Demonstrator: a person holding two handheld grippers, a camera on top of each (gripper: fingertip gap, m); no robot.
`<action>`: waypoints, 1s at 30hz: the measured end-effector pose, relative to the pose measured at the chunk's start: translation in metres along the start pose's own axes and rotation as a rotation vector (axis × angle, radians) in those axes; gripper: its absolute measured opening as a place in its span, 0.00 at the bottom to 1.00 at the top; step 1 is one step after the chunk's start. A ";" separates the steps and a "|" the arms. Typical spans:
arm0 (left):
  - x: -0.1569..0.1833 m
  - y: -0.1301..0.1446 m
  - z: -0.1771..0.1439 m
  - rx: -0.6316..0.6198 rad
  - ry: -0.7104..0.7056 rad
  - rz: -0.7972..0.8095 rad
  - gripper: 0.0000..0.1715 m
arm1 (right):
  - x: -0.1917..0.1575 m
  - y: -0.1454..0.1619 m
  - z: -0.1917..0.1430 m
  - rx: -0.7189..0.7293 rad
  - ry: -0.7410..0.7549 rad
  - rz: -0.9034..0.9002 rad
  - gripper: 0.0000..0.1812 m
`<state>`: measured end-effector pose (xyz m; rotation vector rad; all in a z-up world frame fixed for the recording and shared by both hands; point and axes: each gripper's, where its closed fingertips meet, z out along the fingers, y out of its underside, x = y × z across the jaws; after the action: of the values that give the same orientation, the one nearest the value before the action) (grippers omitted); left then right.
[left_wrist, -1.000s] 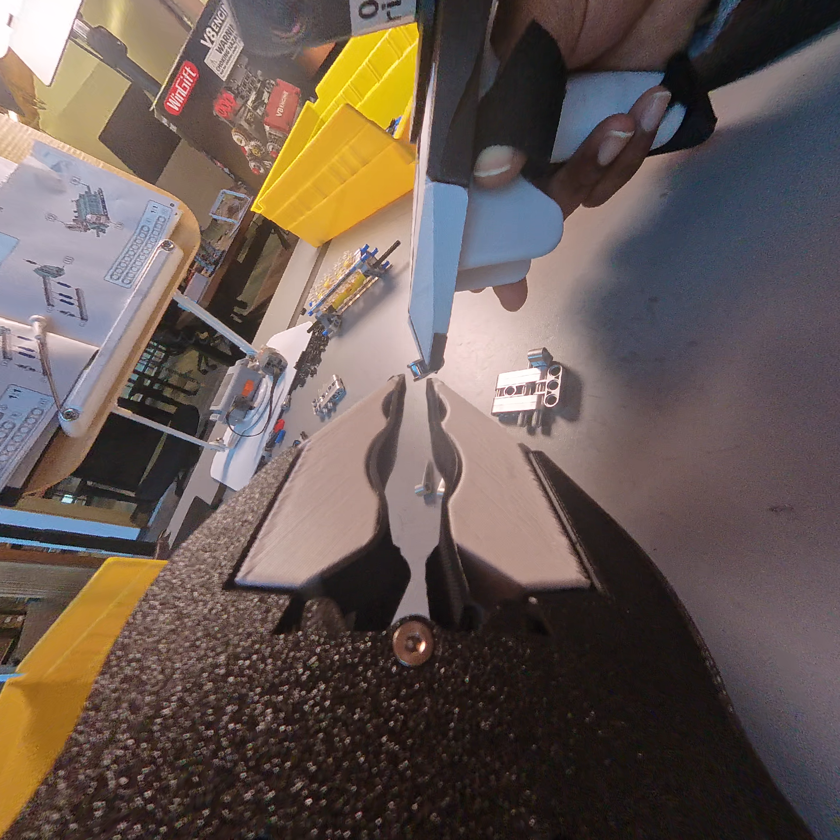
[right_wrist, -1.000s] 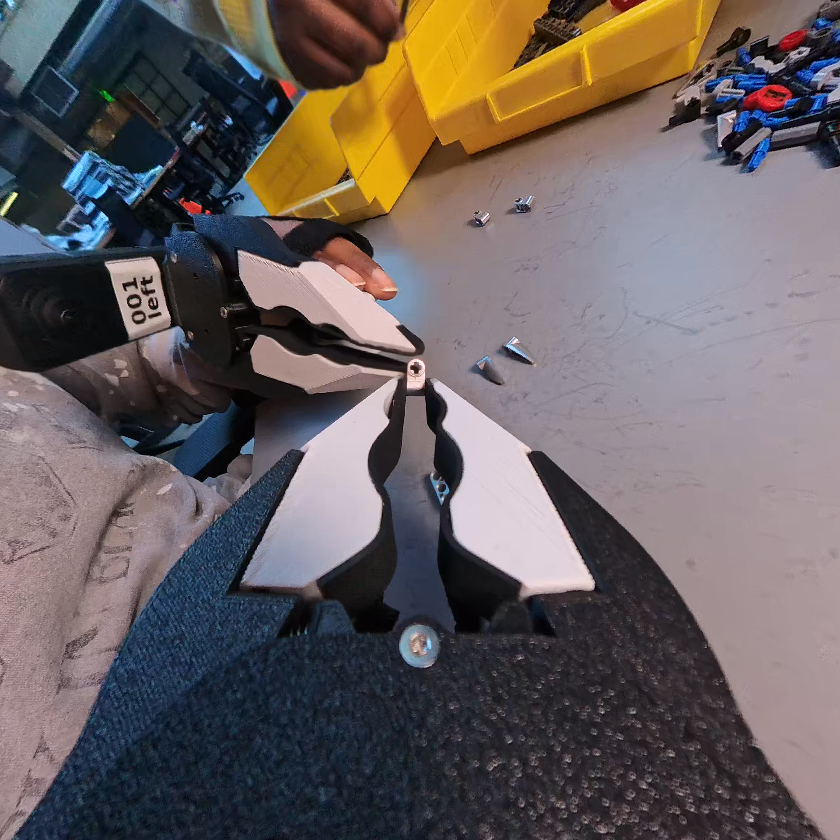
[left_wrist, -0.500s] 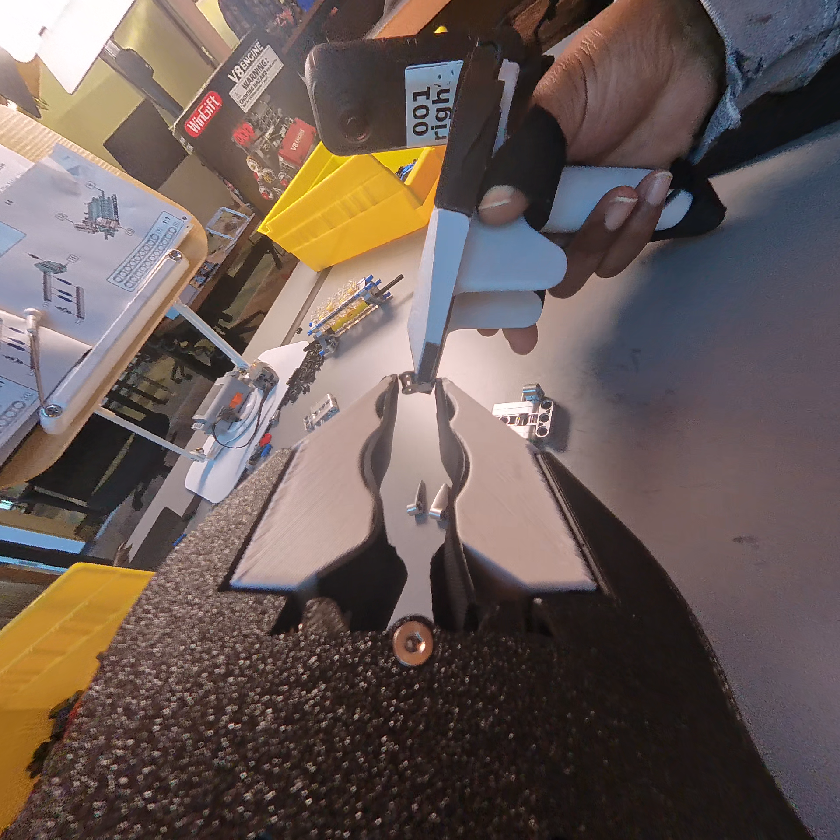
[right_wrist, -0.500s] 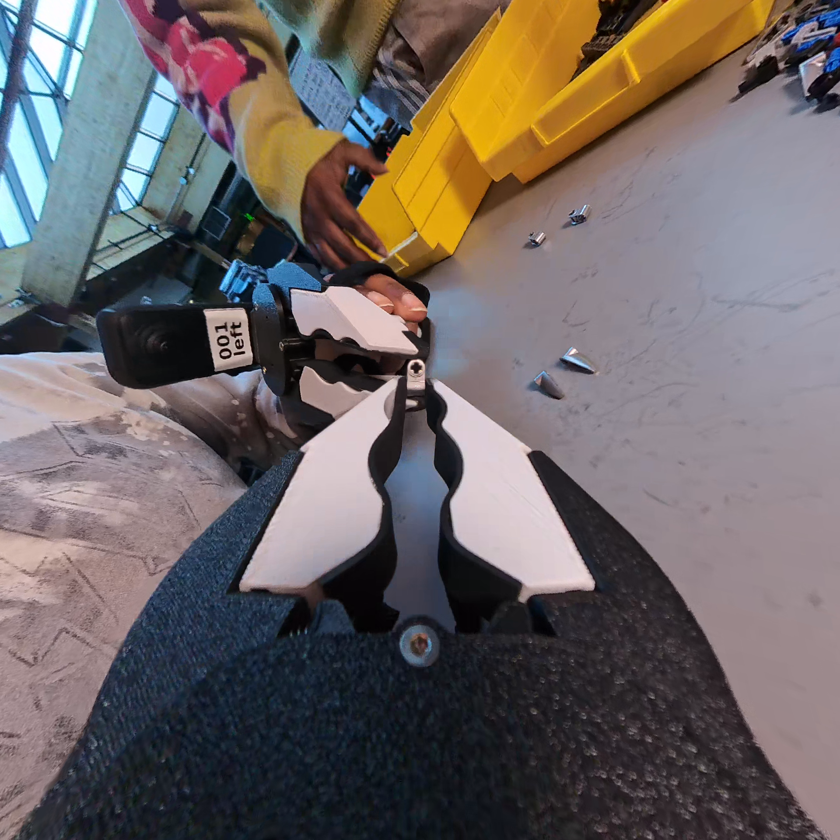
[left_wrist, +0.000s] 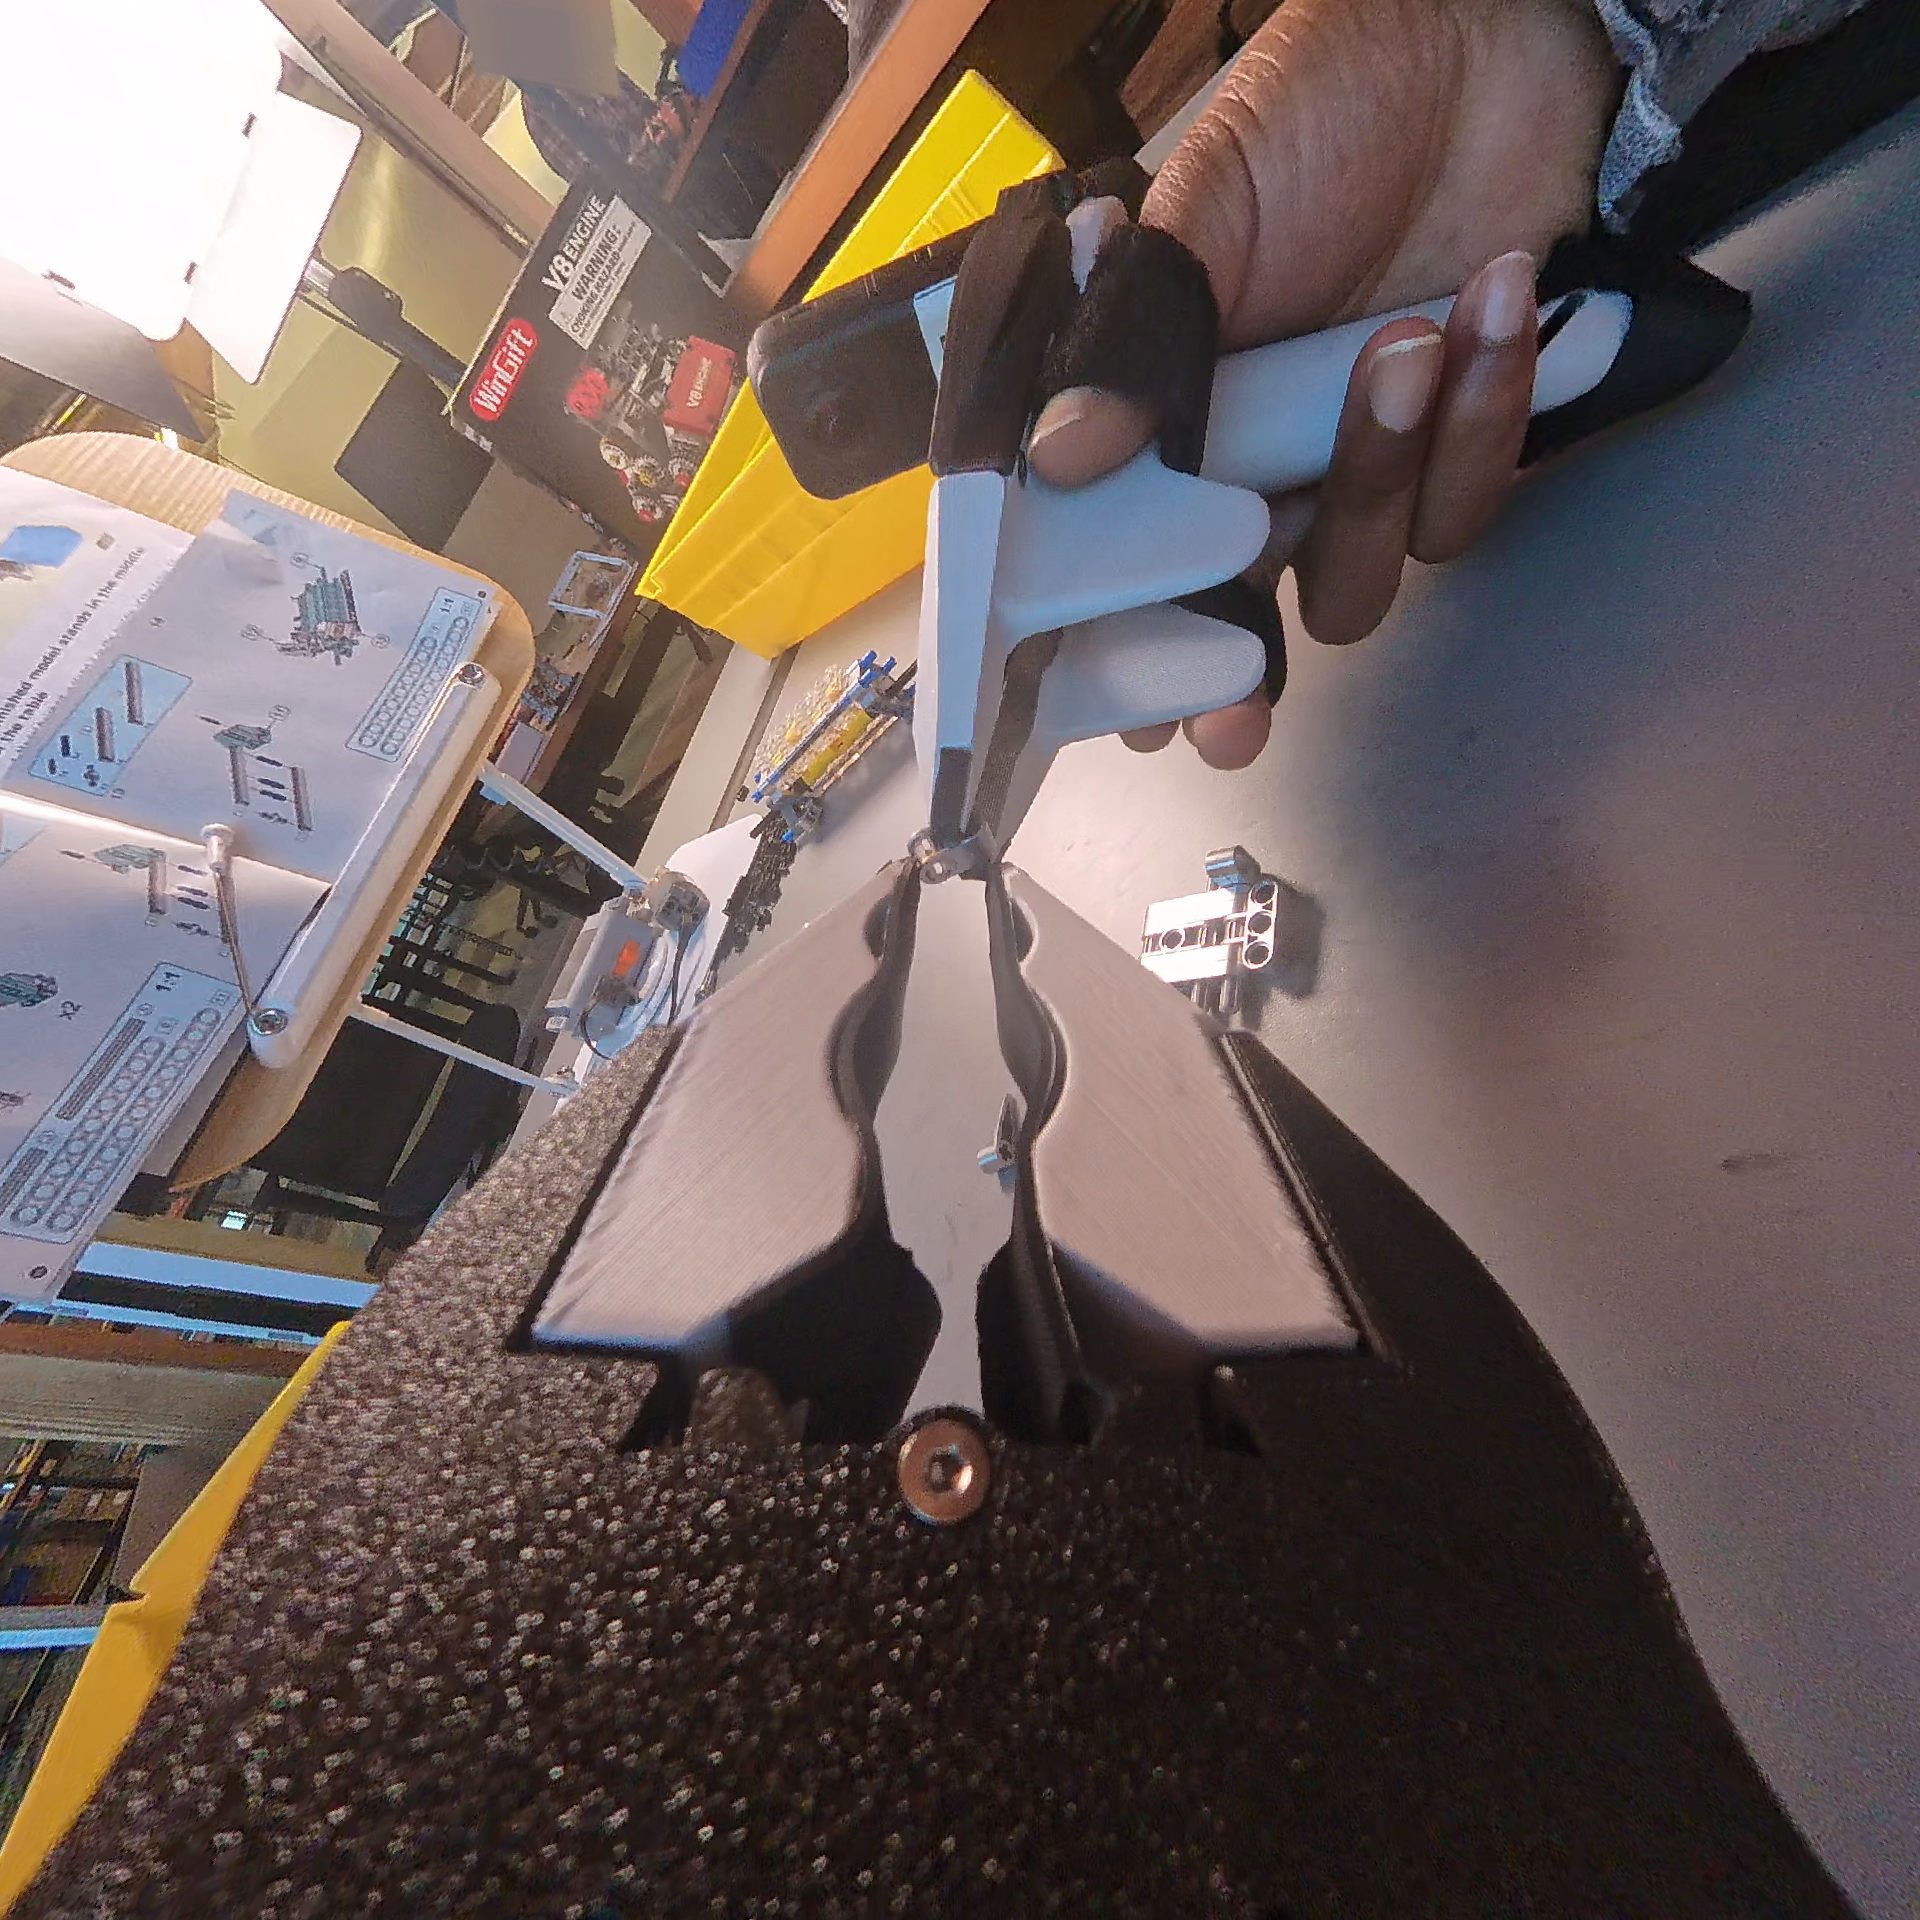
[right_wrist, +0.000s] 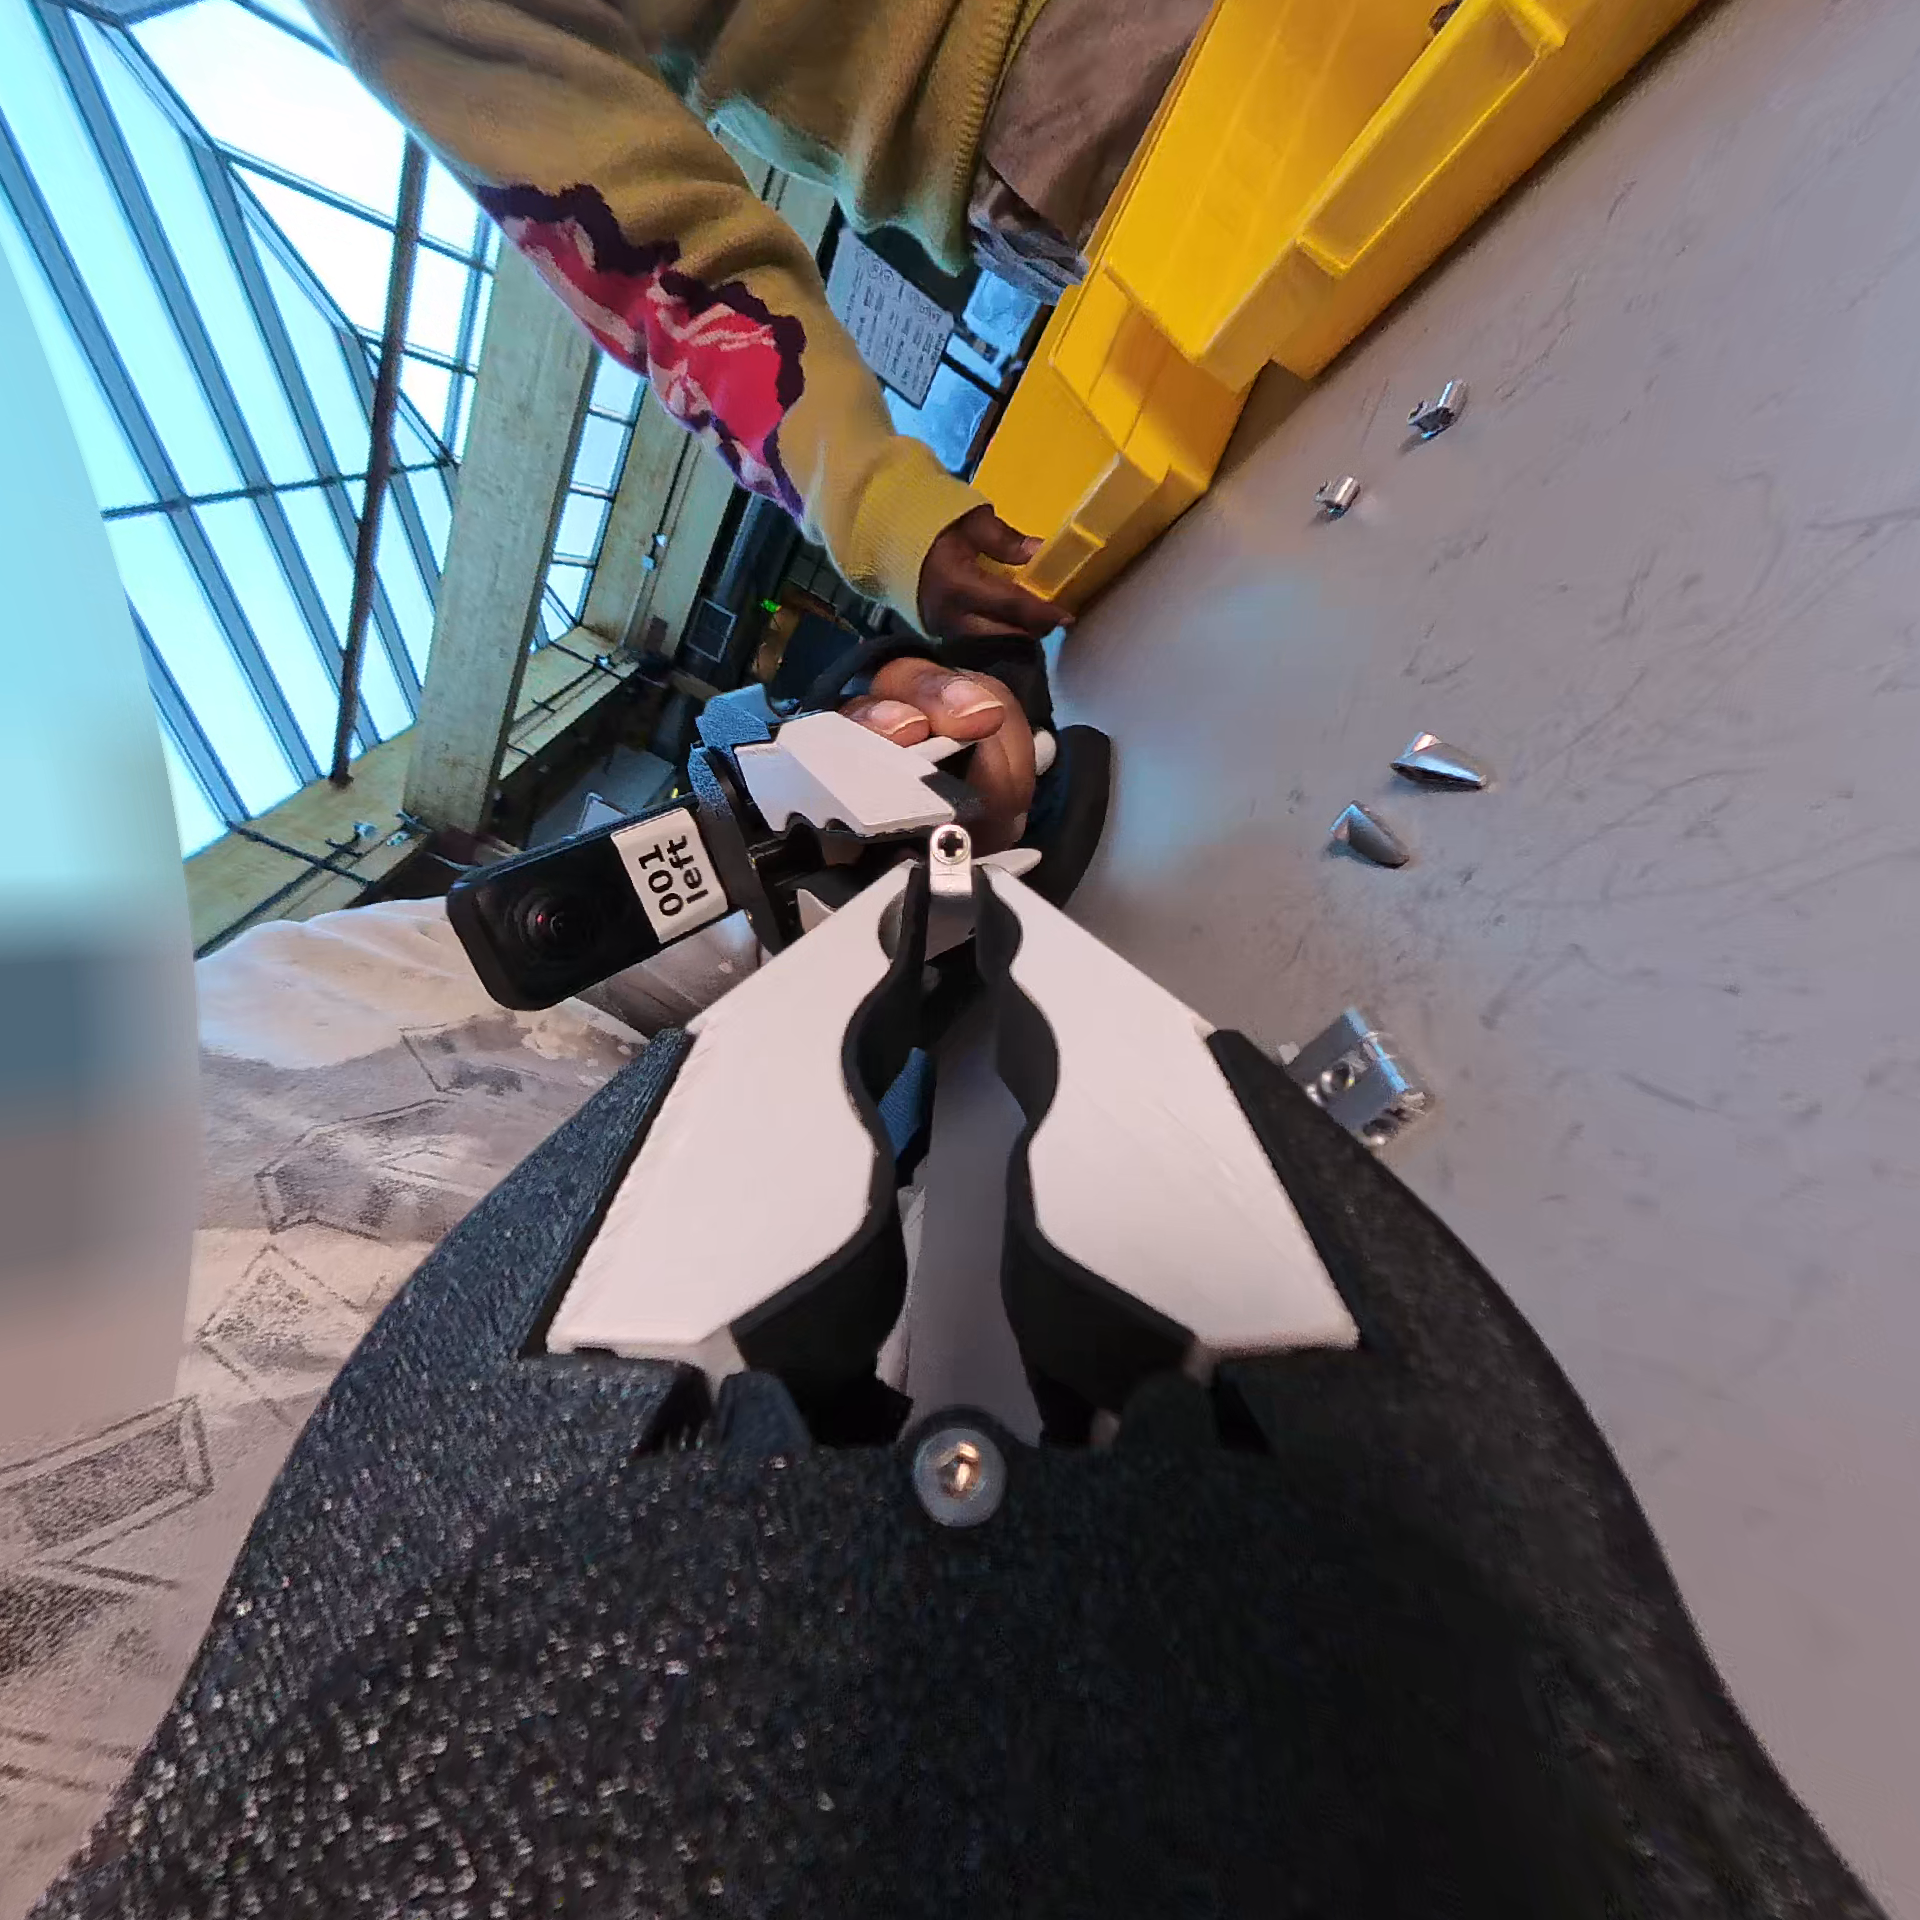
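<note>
A small silver-grey piece is held above the grey table, between the two grippers' tips. My left gripper points up at it, jaws a narrow gap apart, tips closed on its lower end. My right gripper comes down from above, gripped by a hand, and pinches the same piece. In the right wrist view the piece shows a cross-shaped hole and sits between my right gripper's tips. The left gripper meets it from behind.
A grey beam assembly lies on the table by the left gripper. Two silver cone-shaped pieces, a grey block and small bits lie right. Yellow bins stand at the back, another person's hand on one. An instruction sheet stands left. Both grippers' tips are close together, under 4 cm apart. Left tips and right tips are each some 7 cm from the grey block.
Both grippers have tilted and swung while staying tip to tip on the piece. The left jaws stand slightly wider than a second ago. The other person's hand moved to the yellow bin.
</note>
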<state>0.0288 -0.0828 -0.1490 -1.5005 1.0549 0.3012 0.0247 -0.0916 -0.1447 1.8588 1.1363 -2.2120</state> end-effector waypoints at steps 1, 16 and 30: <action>0.000 0.000 0.000 -0.001 0.002 0.001 0.07 | 0.000 0.000 -0.001 0.004 -0.004 0.009 0.04; -0.002 0.005 -0.002 -0.020 -0.064 0.163 0.07 | 0.004 0.000 0.000 0.027 -0.013 0.062 0.04; 0.002 0.002 -0.001 0.007 -0.027 0.103 0.11 | 0.003 0.002 0.006 0.046 -0.017 0.081 0.04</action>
<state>0.0282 -0.0840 -0.1511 -1.4340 1.1129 0.3886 0.0203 -0.0952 -0.1485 1.8642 0.9979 -2.2238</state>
